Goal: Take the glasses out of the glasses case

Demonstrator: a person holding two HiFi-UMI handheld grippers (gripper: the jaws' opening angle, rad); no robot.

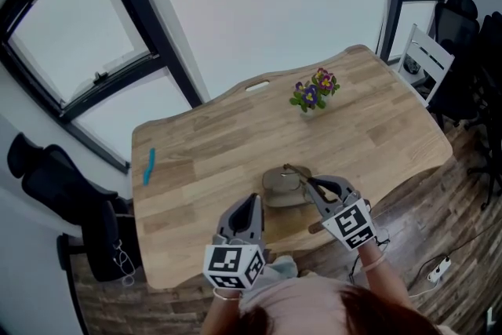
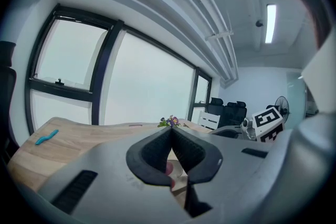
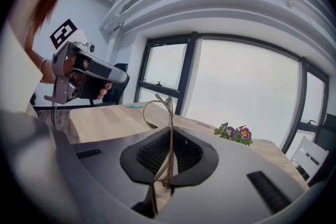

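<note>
The brown glasses case (image 1: 284, 189) lies on the wooden table (image 1: 204, 161) close to the near edge. My right gripper (image 1: 309, 183) is over the case's right side, shut on the thin metal-framed glasses (image 3: 169, 113). One lens ring sticks up past the fingertips (image 3: 157, 147). In the head view the glasses (image 1: 294, 170) show only as a fine wire above the case. My left gripper (image 1: 254, 200) hovers left of the case, jaws shut with nothing between them; its tip (image 2: 171, 129) points across the table.
A small pot of purple and yellow flowers (image 1: 314, 92) stands at the far side, a blue object (image 1: 148, 166) lies at the left edge, and a white piece (image 1: 256, 86) at the far edge. A white chair (image 1: 424, 59) stands right, a black chair (image 1: 67, 196) left.
</note>
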